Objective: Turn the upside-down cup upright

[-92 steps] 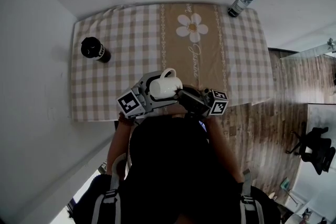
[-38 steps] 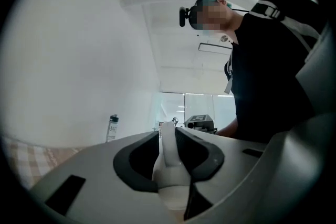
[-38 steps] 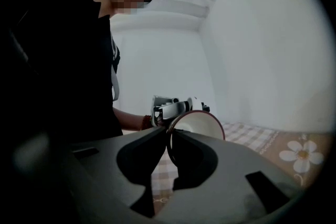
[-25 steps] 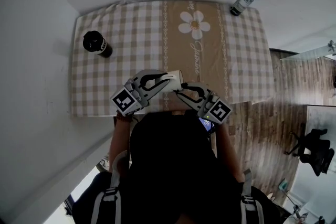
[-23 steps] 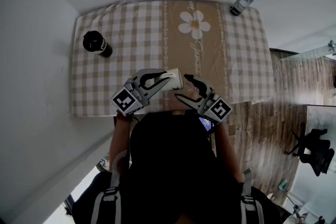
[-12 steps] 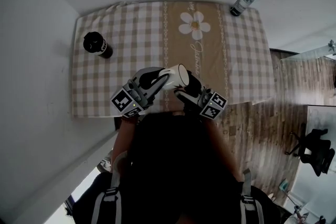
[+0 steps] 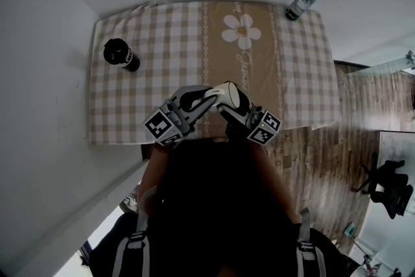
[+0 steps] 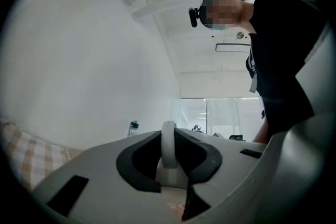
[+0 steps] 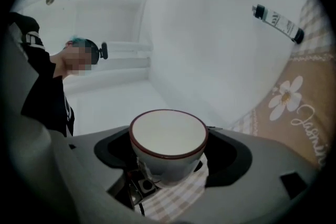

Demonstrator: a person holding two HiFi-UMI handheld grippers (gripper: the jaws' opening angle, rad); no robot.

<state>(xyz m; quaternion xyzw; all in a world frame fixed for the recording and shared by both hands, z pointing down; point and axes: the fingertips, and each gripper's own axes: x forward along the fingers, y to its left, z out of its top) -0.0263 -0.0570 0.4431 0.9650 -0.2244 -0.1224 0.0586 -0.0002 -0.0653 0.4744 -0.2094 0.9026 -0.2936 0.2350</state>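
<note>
A white cup (image 7: pixel 224 94) with a dark red rim hangs tilted above the near edge of the checked table (image 7: pixel 149 42). My left gripper (image 7: pixel 198 100) is shut on its handle (image 8: pixel 168 149), which stands upright between the jaws in the left gripper view. My right gripper (image 7: pixel 232 102) comes from the right. Its jaws have just been closing with the cup body (image 9: pixel 168 136) between them, and the pads now lie against both sides. The cup's open mouth faces the right gripper's camera.
A black tumbler (image 7: pixel 118 56) stands at the table's left side. A clear bottle with a dark cap (image 7: pixel 302 1) stands at the far right corner. A daisy print (image 7: pixel 242 29) marks the beige centre strip. Wooden floor lies to the right of the table.
The right gripper let go of the cup, opened wide and drew off to the right, rolled, then came back around the cup's body. The left gripper kept the handle and turned slightly.
</note>
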